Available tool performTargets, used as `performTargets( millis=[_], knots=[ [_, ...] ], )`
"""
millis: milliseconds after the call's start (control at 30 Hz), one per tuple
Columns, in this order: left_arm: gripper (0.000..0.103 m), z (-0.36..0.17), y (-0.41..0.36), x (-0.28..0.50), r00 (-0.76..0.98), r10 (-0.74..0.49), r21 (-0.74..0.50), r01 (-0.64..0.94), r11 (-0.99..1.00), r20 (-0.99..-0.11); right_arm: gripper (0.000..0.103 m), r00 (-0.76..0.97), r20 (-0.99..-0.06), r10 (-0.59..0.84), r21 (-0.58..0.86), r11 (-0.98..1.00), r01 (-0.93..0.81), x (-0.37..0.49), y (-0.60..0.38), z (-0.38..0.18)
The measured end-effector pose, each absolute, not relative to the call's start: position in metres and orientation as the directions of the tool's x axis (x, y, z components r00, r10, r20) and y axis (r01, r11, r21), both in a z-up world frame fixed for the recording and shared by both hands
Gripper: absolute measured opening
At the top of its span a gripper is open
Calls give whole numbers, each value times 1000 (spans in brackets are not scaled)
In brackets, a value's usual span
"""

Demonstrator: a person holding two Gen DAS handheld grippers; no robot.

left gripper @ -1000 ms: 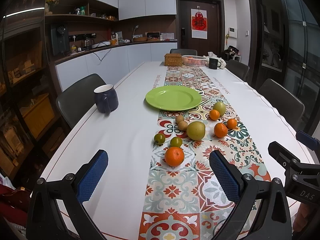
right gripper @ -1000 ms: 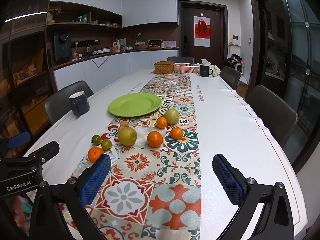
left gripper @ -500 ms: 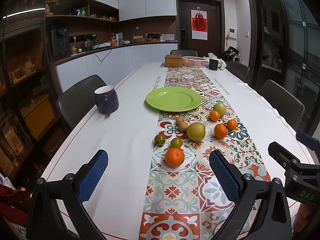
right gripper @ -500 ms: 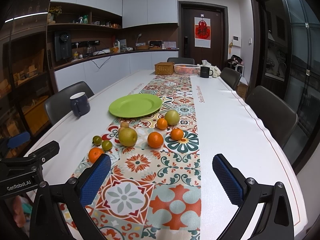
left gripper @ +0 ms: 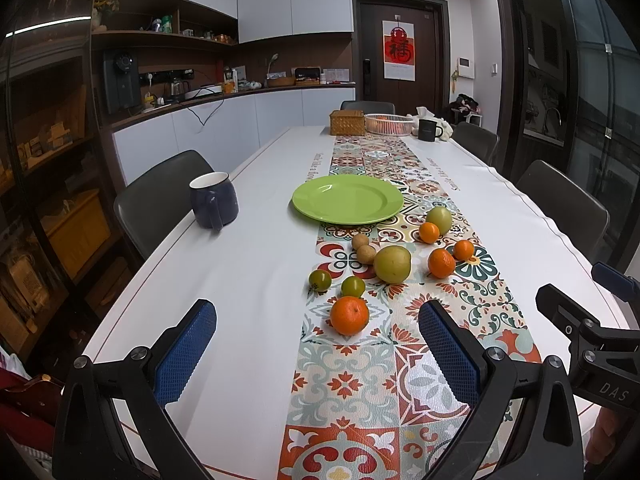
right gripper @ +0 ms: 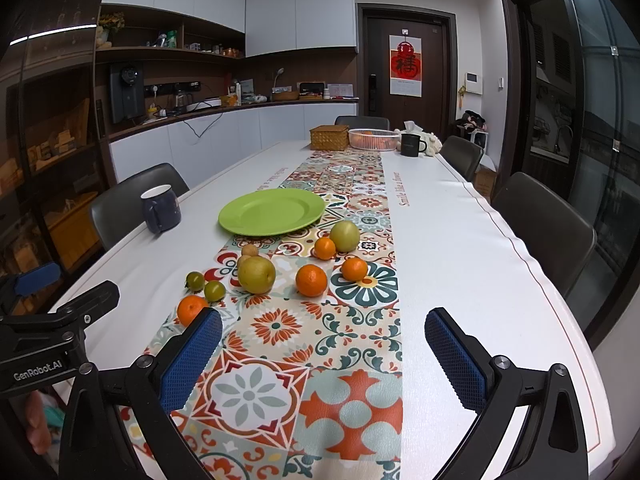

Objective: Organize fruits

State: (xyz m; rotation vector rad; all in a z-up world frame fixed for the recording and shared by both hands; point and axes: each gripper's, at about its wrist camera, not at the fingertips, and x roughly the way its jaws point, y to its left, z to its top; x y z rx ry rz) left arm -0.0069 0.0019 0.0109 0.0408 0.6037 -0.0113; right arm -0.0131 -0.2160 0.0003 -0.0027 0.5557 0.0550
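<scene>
Green plate [left gripper: 347, 201]: centre frame, bare.
Fruits: loose on patterned runner [left gripper: 352, 376] below plate; nearest orange [left gripper: 349, 315] mid-frame.
Left gripper [left gripper: 318, 354]: fingers apart, gripping nothing, bottom.
Right gripper [right gripper: 324, 358]: fingers apart, gripping nothing, bottom.

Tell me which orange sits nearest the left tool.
The biggest orange, alone at the front of the cluster just ahead of the open left tool. The other three oranges lie farther back, past the two small green fruits.

Oranges [left gripper: 349, 315], green fruits [left gripper: 393, 264] and small brown ones [left gripper: 366, 254] lie loose just short of the empty green plate [left gripper: 347, 202].
</scene>
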Motion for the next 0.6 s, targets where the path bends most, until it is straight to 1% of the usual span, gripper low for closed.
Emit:
performTargets(
  millis=[600],
  knots=[
    [103, 11, 2, -7, 824, 1, 35, 23, 999, -566, 102, 849, -526, 52, 13, 998, -53, -12, -217, -1]
  ],
)
